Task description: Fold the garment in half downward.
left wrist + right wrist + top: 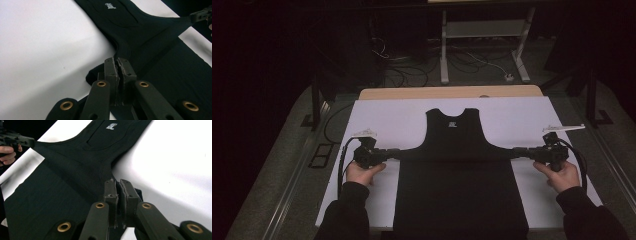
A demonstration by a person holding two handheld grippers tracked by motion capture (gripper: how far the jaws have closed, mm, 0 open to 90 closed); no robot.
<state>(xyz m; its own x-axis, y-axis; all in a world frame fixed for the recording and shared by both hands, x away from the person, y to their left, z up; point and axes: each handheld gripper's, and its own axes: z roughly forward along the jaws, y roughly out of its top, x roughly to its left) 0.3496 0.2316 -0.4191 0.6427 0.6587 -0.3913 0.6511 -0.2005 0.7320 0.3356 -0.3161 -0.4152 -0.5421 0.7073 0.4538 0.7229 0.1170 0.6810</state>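
Black sleeveless cloth top (455,150) lies flat on the white table sheet (392,117), both side corners pinched tight and pulled outward by left gripper (396,153) and right gripper (515,152); spreading looks done, folding of the stretched upper half judged not yet begun.

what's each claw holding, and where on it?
Both are shut on the black shirt: the left claw pinches its left side edge near the armhole, the right claw the opposite edge, with the fabric stretched between them.
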